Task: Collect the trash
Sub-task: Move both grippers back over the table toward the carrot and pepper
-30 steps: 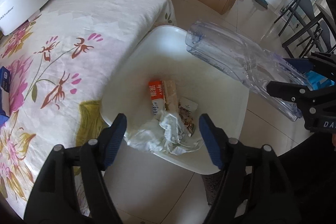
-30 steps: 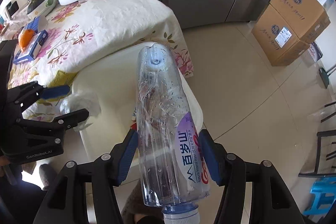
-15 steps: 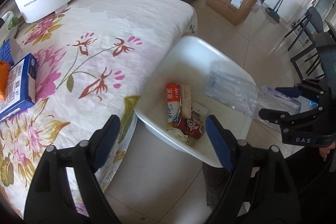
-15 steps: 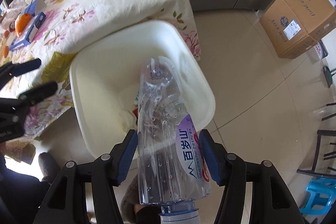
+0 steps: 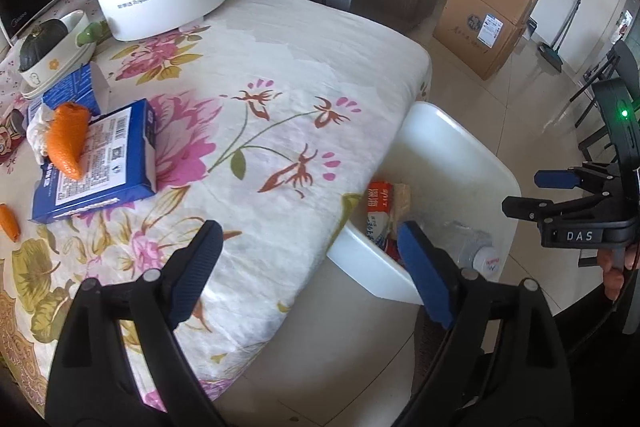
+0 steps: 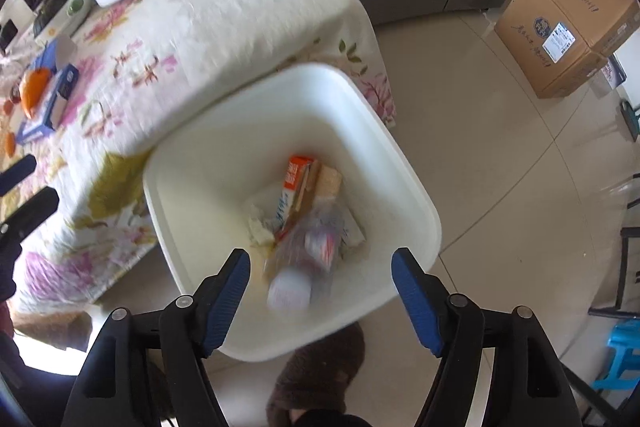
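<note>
Clear crinkled plastic bottle [image 6: 308,259], blurred, probably lying in the smooth white bin [image 6: 416,203]. Right tongs [image 6: 320,287] spread above it; left tongs [image 5: 308,259] spread over floral-cloth worktop [image 5: 280,75].

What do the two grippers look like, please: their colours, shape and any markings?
Both the left gripper and the right gripper have black plastic frames with round rivets and ribbed blue pads. The right one carries white letters "DAS" and a green light.
</note>
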Tool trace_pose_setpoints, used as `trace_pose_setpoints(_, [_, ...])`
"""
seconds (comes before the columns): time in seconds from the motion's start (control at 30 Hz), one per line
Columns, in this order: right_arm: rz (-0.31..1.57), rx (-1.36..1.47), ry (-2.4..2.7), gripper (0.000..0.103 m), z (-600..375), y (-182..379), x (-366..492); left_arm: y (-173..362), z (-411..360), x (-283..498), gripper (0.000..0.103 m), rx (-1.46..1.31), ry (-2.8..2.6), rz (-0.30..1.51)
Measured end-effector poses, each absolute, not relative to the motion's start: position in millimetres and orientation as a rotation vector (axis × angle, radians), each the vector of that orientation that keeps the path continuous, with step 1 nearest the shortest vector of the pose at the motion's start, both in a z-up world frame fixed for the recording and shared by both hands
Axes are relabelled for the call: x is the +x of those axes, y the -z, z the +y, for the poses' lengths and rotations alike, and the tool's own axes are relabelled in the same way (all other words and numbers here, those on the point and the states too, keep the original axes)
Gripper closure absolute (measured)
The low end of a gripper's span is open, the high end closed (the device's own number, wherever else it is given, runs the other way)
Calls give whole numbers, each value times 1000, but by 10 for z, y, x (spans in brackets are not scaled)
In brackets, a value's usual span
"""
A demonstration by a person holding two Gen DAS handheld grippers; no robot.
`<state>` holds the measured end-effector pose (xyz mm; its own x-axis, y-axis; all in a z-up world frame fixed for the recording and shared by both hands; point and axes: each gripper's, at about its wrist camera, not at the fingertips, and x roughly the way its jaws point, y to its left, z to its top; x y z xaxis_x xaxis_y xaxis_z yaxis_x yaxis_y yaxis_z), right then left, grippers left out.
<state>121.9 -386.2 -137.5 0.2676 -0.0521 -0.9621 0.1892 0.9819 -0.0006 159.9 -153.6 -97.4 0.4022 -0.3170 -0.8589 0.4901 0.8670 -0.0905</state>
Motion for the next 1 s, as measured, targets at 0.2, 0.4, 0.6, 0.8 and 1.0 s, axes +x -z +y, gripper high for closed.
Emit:
trace_pose_setpoints(0.2, [1220,112,158,25,-3652,1200,1353,895,-1277,1693,13,130,451,1030])
trace_pose_setpoints(0.4, [1153,137,123,21,-3406,1017,1528,768,-911,1758,4,75,371,1001])
trace_pose_setpoints(0.6, [1116,165,67,20,-3056,911,1708,722,-415,1810,1,19,268,981])
trace_pose_setpoints(0.8, [1112,149,4,19,-2626,917,1892,783,157,1851,1,-40,163,994])
trace_pose_setpoints(1.0, [1111,80,-45,19,-2152,955,2042,858,801,1894,1,-147,26,1001])
